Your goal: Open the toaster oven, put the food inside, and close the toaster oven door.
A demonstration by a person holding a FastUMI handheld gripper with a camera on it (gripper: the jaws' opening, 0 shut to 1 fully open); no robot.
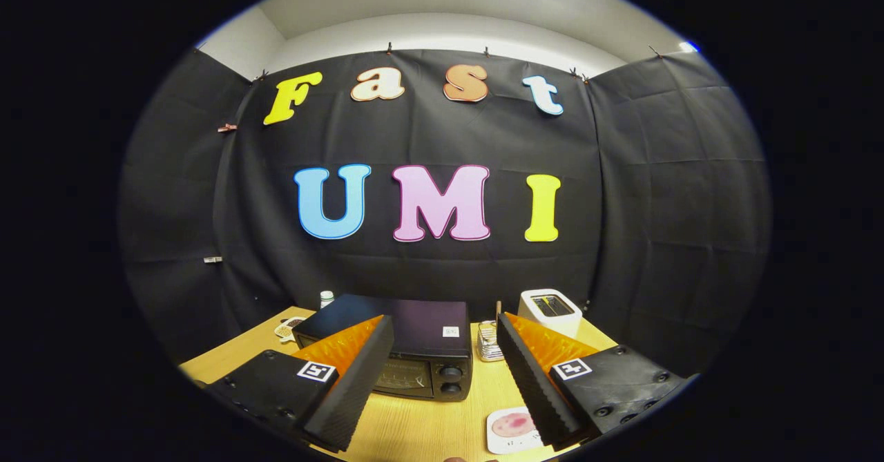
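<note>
Gripper view: fingers (pixel 376 358) wide apart, empty, above toaster oven (pixel 407 351).

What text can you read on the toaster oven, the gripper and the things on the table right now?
No word or number is readable.
Sticker on top of the toaster oven: too small to read.
Marks on the oven's front panel: blurred.
Print on the white card lying between the fingers: too small to read.
Square tags on the open, empty gripper: black-and-white patterns, no words.
</note>
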